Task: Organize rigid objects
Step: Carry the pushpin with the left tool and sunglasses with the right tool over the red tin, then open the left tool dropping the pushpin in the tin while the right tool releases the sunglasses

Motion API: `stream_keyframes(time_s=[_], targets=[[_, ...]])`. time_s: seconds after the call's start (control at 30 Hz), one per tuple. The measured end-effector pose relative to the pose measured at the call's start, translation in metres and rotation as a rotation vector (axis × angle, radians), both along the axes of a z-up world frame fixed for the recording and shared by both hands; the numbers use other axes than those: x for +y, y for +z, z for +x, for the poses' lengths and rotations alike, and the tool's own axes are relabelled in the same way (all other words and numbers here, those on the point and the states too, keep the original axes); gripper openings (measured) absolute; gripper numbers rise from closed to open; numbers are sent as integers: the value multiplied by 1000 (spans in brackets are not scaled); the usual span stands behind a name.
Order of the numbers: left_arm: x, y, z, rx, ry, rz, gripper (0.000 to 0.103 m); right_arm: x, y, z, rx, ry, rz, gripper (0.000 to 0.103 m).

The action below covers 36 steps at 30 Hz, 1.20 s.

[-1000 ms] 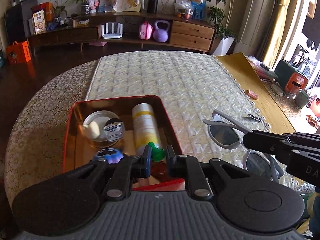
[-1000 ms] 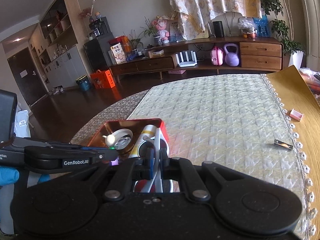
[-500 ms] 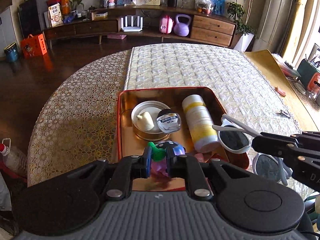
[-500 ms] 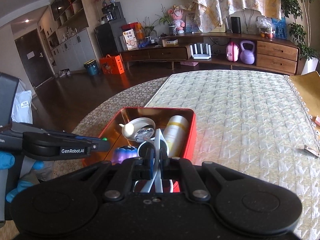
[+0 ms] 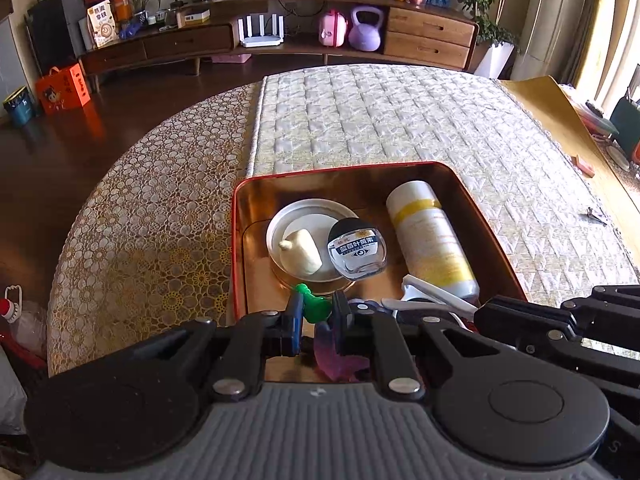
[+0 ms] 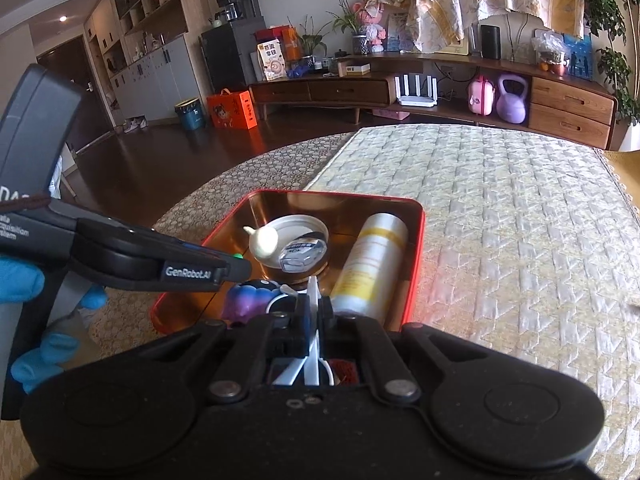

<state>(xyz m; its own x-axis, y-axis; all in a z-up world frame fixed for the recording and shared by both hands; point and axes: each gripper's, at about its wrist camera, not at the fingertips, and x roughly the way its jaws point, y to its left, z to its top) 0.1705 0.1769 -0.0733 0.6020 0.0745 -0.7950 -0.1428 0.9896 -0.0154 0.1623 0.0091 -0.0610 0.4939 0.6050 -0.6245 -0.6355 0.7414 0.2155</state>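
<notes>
A red tin tray (image 5: 240,248) (image 6: 418,232) with a gold inside sits on the table near me. In it lie a white-and-yellow bottle (image 5: 430,236) (image 6: 370,264), a white lid (image 5: 308,236) with a cream piece (image 5: 300,250), a small clear jar (image 5: 356,250) and a purple toy (image 6: 248,298). My left gripper (image 5: 314,312) is shut on a green toy (image 5: 314,306) over the tray's near part. My right gripper (image 6: 314,312) is shut on white sunglasses (image 6: 312,320) (image 5: 424,296), held over the tray's near right corner.
A quilted cloth (image 5: 400,120) and a lace cloth (image 5: 152,220) cover the round table. A small metal clip (image 5: 596,214) and a pink eraser (image 5: 584,164) lie at the right. A long wooden cabinet (image 5: 280,40) stands behind.
Both grippers have moved left over the red tray. The sunglasses went from over the cloth to the tray's near right corner. The green toy stays held.
</notes>
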Motion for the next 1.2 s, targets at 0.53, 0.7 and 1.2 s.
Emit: stream_keyframes(time_s=[0.53, 0.7, 1.2], targets=[[10, -8, 6, 33, 69, -25, 14, -15, 6, -26, 4, -9, 29, 42], [14, -7, 2, 36, 102, -56, 15, -20, 8, -29, 3, -33, 34, 51], [1, 13, -31, -30, 96, -90, 27, -51, 19, -40, -1, -76, 86, 64]])
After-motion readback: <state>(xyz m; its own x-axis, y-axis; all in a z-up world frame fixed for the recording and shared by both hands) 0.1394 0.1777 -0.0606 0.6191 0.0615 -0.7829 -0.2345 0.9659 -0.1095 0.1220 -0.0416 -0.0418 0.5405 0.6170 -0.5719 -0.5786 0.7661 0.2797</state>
